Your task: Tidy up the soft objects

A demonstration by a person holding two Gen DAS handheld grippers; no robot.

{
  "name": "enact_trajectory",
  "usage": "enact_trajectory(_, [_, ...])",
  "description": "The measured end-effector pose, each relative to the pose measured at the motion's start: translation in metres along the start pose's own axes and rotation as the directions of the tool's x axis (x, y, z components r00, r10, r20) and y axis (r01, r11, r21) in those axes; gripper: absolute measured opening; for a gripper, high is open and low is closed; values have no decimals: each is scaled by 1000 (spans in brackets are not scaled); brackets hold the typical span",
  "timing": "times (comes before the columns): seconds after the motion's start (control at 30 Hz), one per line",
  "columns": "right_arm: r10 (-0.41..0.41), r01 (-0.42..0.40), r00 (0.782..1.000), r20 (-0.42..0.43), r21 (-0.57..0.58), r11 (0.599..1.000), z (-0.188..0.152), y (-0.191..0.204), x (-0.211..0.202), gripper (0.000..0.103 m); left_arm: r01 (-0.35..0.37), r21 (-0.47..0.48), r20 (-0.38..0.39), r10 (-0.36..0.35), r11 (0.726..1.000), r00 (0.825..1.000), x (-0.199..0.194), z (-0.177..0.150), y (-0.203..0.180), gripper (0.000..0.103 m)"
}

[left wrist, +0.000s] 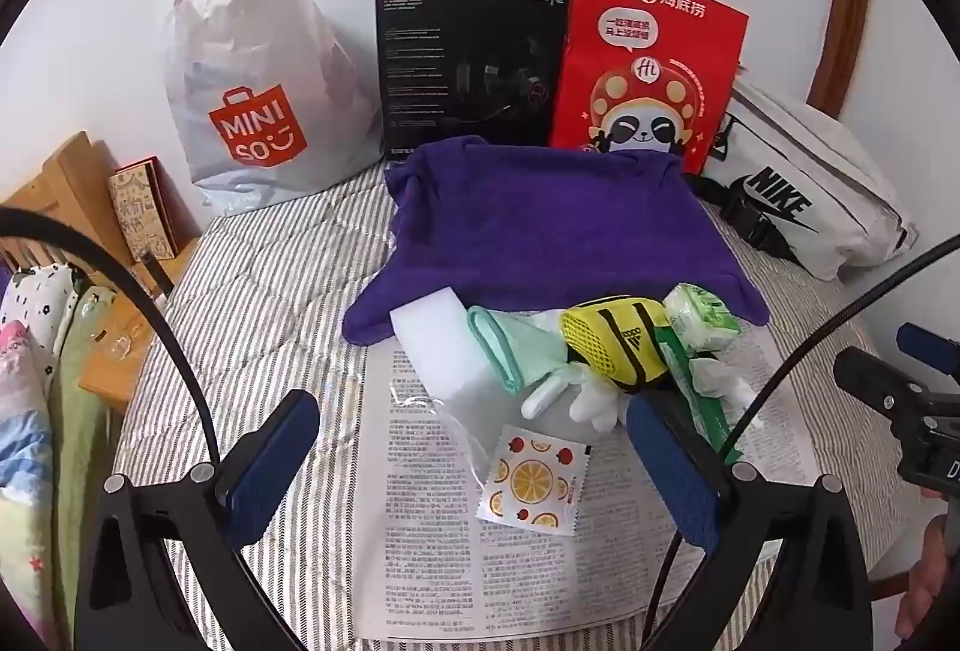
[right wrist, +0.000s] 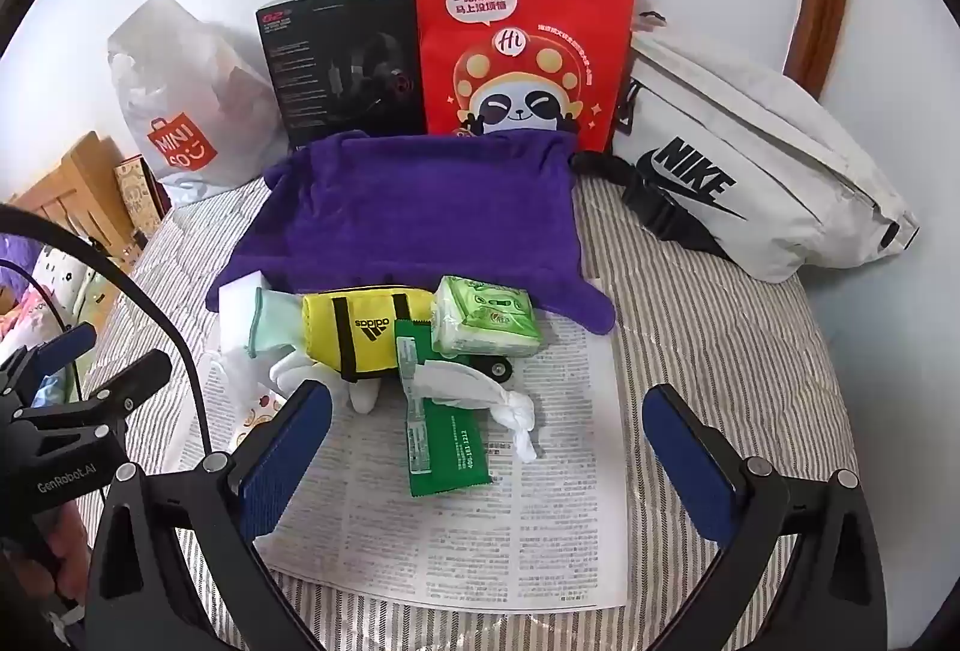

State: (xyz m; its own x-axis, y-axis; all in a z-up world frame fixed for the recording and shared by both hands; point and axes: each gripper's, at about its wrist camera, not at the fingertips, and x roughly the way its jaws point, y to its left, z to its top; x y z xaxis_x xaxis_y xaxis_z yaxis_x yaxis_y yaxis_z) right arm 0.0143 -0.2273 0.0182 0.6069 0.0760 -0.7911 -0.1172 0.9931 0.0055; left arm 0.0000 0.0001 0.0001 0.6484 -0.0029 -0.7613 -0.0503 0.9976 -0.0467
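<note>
Purple terry towel lying flat mid-frame, likely as sorting mat | yellow mesh pouch waiting at its lower edge | left gripper, right gripper hovering with jaws spread wide, gripping nothing

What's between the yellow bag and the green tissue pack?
In the right wrist view, only a strip of purple towel shows between the yellow bag and tissue pack.
</note>
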Motion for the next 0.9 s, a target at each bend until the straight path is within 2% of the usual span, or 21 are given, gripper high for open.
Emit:
enact_trajectory(0.13, [8,-8,1000,0,1,1000,-1,1,-4,102,15,6,10,-15,1000,1000,-2,1,2,103])
enact_trajectory(0.17, [9,-9,1000,0,1,1000,-1,2,-5,102,-6,22,41,5,1000,999,-10,-6,-2,103])
enact_trajectory(0.23, [13,-13,1000,-1,1,1000,-1,2,-7,102,-27,40,53,25,999,998,-16,-10,-7,103])
enact_trajectory(0.3, [2,-2,1000,17,-2,1000,-2,2,-18,102,-28,45,33,26,999,999,-12,-5,-7,103])
enact_trajectory(0.4, [-5,5,1000,11,1,1000,-1,3,-11,102,-16,39,17,15,999,1000,-10,0,-7,103])
enact_trajectory(0.9, [-7,7,1000,19,-6,1000,-3,6,-13,102,-11,41,29,10,999,1000,-12,2,2,103])
